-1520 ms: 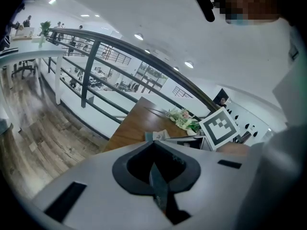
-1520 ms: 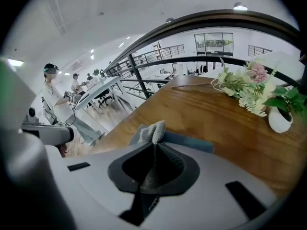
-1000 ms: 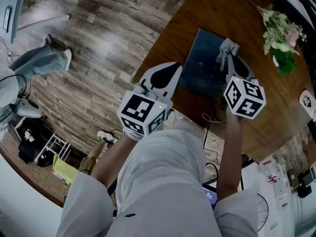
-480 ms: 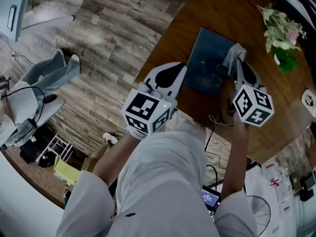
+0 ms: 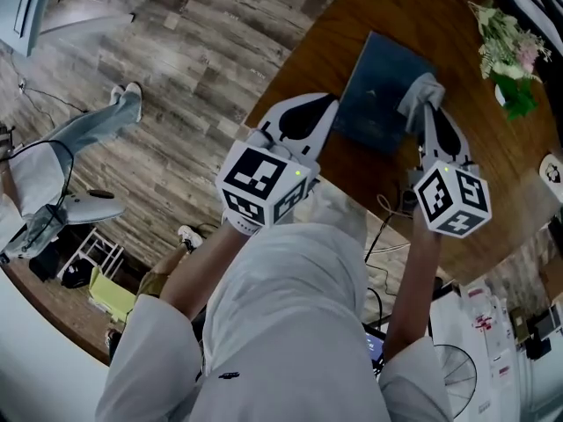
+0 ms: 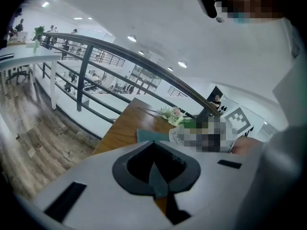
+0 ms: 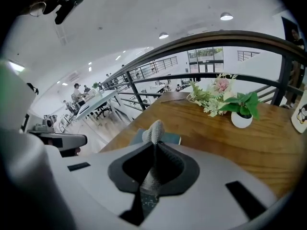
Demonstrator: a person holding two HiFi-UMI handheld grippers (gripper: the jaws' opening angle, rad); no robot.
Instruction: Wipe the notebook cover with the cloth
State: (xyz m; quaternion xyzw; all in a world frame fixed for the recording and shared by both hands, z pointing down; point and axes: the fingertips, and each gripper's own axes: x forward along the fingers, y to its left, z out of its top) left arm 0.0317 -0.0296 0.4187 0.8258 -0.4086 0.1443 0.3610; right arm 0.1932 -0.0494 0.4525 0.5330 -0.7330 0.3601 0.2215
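Wiping under way, with the cloth on the right side of the notebook cover.
Nearest the person, the left gripper (image 5: 324,112) has its jaws together on nothing and points at the notebook's left edge; whether it touches is unclear. The right gripper (image 5: 426,105) is clamped on the grey cloth (image 5: 420,90), whose bunched end lies on the dark notebook (image 5: 376,95). The notebook lies flat near the edge of the wooden table (image 5: 352,16), with the flowers (image 5: 510,47) well beyond it. The stroke appears to be mid-course. The pictures show no mark of cleaning, so the left half of the cover likely remains to be wiped.
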